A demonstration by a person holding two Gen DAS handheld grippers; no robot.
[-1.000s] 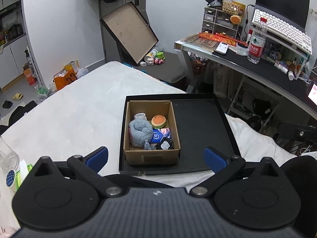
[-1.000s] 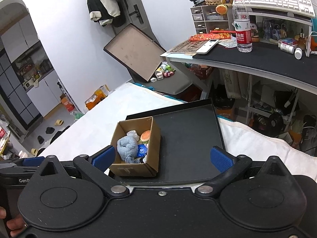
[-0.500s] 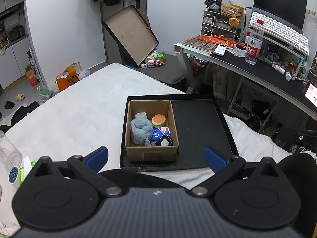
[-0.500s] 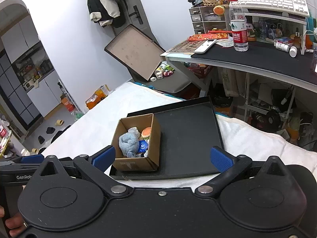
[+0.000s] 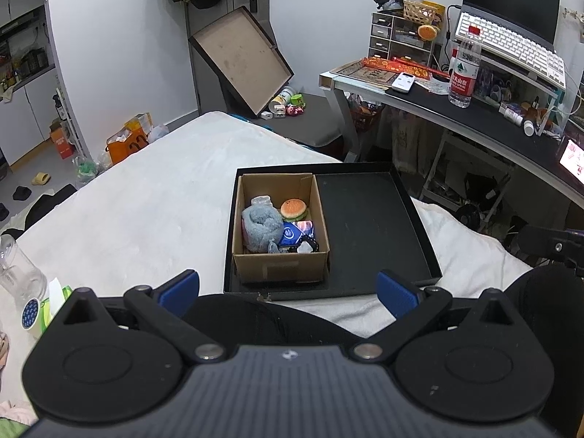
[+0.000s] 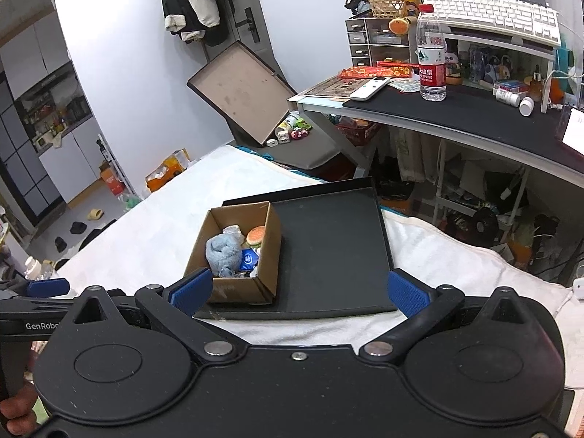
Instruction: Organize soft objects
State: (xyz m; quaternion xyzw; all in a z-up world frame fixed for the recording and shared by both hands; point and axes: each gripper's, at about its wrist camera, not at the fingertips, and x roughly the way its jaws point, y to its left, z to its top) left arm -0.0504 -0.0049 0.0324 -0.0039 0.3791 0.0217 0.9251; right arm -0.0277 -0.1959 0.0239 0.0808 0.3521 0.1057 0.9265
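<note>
A brown cardboard box (image 5: pixel 281 266) stands in the left part of a shallow black tray (image 5: pixel 368 230) on a white bed. In the box lie a grey-blue plush (image 5: pixel 261 228), a small burger toy (image 5: pixel 293 209), a blue packet (image 5: pixel 296 232) and some small items. The same box (image 6: pixel 237 286), plush (image 6: pixel 222 252) and burger toy (image 6: pixel 255 235) show in the right wrist view. My left gripper (image 5: pixel 288 294) is open and empty, pulled back from the tray's near edge. My right gripper (image 6: pixel 299 292) is open and empty, also short of the tray (image 6: pixel 335 255).
A desk (image 5: pixel 492 127) with a water bottle (image 5: pixel 464 71), keyboard and clutter stands at the right. A box lid (image 5: pixel 241 62) leans on the far wall. A clear jar (image 5: pixel 16 273) sits at the near left of the bed (image 5: pixel 146 200).
Both grippers have drawn back and up from the tray, so the box looks smaller and farther. Both stay open and empty.
</note>
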